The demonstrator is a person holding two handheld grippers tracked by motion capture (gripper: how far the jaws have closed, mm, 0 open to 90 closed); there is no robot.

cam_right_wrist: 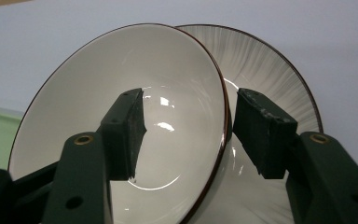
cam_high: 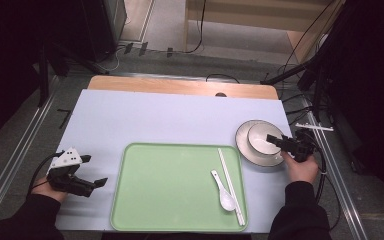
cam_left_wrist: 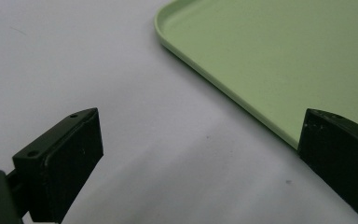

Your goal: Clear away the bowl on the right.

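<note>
A white bowl [cam_high: 259, 140] with a dark rim sits on a white ribbed plate [cam_high: 247, 151] at the right of the pale mat. My right gripper [cam_high: 273, 139] reaches over the bowl's near side. In the right gripper view its jaws straddle the rim of the bowl [cam_right_wrist: 98, 84]: one pad inside, one outside over the plate [cam_right_wrist: 270, 65], with a gap left between pads and rim. My right gripper [cam_right_wrist: 189, 130] is open. My left gripper [cam_high: 94, 171] rests open on the mat left of the green tray [cam_high: 170, 185], with nothing between its jaws [cam_left_wrist: 200, 158].
On the tray's right part lie a white spoon [cam_high: 222, 192] and a pair of white chopsticks [cam_high: 231, 185]. A corner of the tray [cam_left_wrist: 270, 56] shows just ahead of the left jaws. Metal rails run along both table sides, and cables lie at the far right.
</note>
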